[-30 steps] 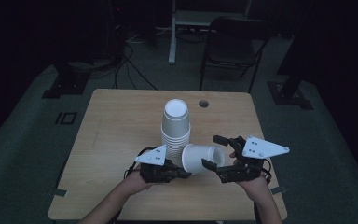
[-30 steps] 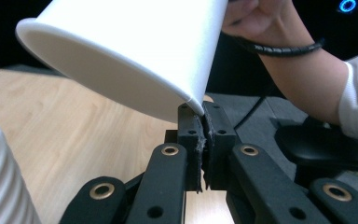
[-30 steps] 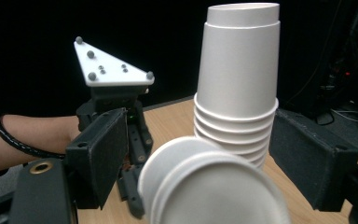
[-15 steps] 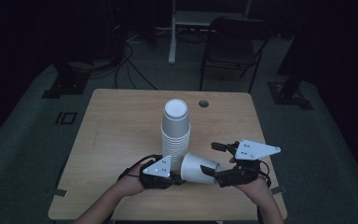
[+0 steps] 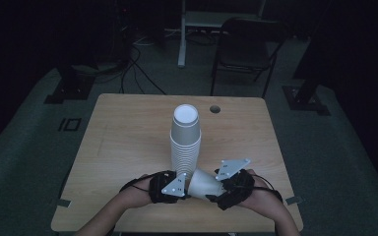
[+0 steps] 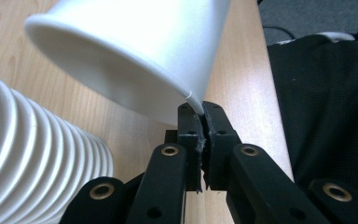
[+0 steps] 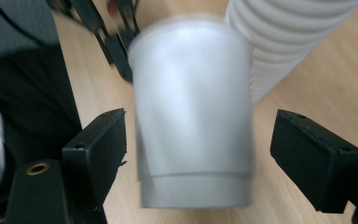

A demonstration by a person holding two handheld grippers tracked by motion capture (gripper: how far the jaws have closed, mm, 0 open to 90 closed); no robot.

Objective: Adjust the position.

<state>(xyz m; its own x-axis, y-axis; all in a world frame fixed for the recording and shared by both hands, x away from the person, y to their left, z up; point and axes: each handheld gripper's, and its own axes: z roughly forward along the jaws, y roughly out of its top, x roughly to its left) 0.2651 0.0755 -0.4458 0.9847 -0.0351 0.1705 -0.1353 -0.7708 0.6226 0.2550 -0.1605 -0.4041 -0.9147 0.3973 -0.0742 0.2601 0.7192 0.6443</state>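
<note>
A dim room with dark grey carpet (image 5: 39, 147). The light wooden counter (image 5: 128, 132) has a round hole (image 5: 215, 109) near its far edge. Behind it stand a black chair (image 5: 246, 49) and a white desk leg (image 5: 181, 34); cables (image 5: 138, 59) trail across the floor.

White paper cup (image 6: 135, 51), pale wood-grain table (image 5: 123, 137), black gripper (image 6: 199, 122)

table (image 5: 128, 132): wooden | chair (image 5: 246, 44): behind table | cables (image 5: 138, 59): on floor
</note>
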